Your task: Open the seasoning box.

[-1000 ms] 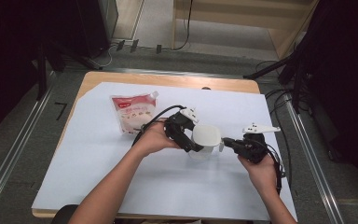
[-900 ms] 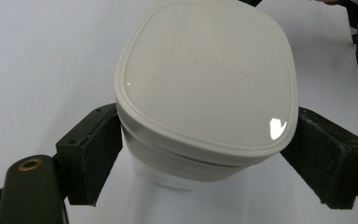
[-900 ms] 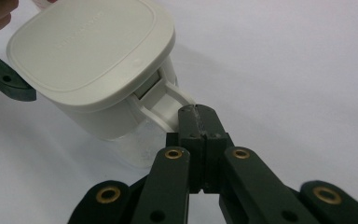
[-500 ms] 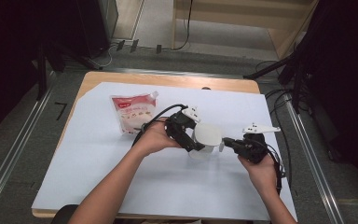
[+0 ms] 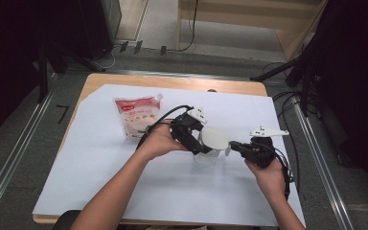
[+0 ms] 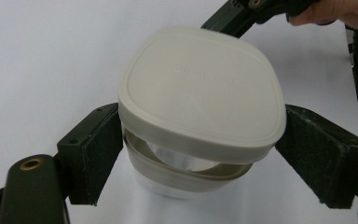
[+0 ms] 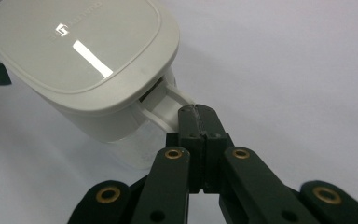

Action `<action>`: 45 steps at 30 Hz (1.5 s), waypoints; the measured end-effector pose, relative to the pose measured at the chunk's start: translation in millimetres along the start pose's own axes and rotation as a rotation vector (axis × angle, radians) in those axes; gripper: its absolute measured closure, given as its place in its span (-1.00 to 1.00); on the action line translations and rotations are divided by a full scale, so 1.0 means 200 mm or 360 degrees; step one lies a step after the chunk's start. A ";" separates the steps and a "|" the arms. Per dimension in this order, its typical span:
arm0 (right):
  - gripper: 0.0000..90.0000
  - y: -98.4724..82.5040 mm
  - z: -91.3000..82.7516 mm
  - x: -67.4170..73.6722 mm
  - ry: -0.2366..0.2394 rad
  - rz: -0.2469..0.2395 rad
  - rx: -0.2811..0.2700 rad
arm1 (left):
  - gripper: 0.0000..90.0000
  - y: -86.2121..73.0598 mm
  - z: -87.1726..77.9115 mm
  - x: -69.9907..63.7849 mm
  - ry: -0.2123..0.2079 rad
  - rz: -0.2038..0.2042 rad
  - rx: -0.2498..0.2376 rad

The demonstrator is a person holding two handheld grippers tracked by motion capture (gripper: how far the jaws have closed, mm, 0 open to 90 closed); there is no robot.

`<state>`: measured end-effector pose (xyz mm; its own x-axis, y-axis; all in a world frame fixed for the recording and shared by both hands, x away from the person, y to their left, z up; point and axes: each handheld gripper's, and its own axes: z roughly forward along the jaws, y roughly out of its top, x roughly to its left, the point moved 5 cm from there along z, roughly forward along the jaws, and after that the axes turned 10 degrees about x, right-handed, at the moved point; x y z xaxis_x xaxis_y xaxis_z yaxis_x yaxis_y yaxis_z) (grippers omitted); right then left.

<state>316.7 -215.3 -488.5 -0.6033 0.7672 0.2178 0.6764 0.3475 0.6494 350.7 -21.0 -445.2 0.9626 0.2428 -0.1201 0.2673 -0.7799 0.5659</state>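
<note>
Left gripper (image 6: pixel 200 158) had its two black pads against opposite sides of the white lid (image 6: pixel 200 88), clamped on it; the lid sat tilted, lifted off the cup's (image 6: pixel 186 179) rim on the near side, so a dark gap showed beneath. Right gripper (image 7: pixel 199 116) was clenched, jaws together on the cup's handle (image 7: pixel 165 105), which stuck out just under the lid's edge. Hard to make out: the cup's contents, hidden by the lid in both gripper views; the embossed lettering on the lid top, too blurred to read; the print on the pouch (image 5: pixel 138 115), too small in the high view. The cup's lower body was cut off by the gripper arms in the right gripper view and largely covered by hands and grippers from above. The cup looked pale, with a clear or frosted lower wall and a rounded-square cream-white lid with a glossy top. It stood on the white sheet (image 5: pixel 124 182) near the middle of the table (image 5: pixel 96 81), between the two grippers, well apart from the pouch lying flat toward the far left. Count: one cup, one lid, one red-and-white pouch, two grippers, two hands, one table.
</note>
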 end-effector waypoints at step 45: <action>1.00 0.00 -0.01 0.02 0.0017 -0.0006 -0.0035 | -0.54 0.31 -0.01 -0.08 -0.0009 0.0110 0.0054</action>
<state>314.1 -214.0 -485.6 -0.6104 0.7601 0.2231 0.6649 0.3384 0.6659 351.8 -72.0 -407.1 0.9791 0.1843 -0.0863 0.2013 -0.8139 0.5450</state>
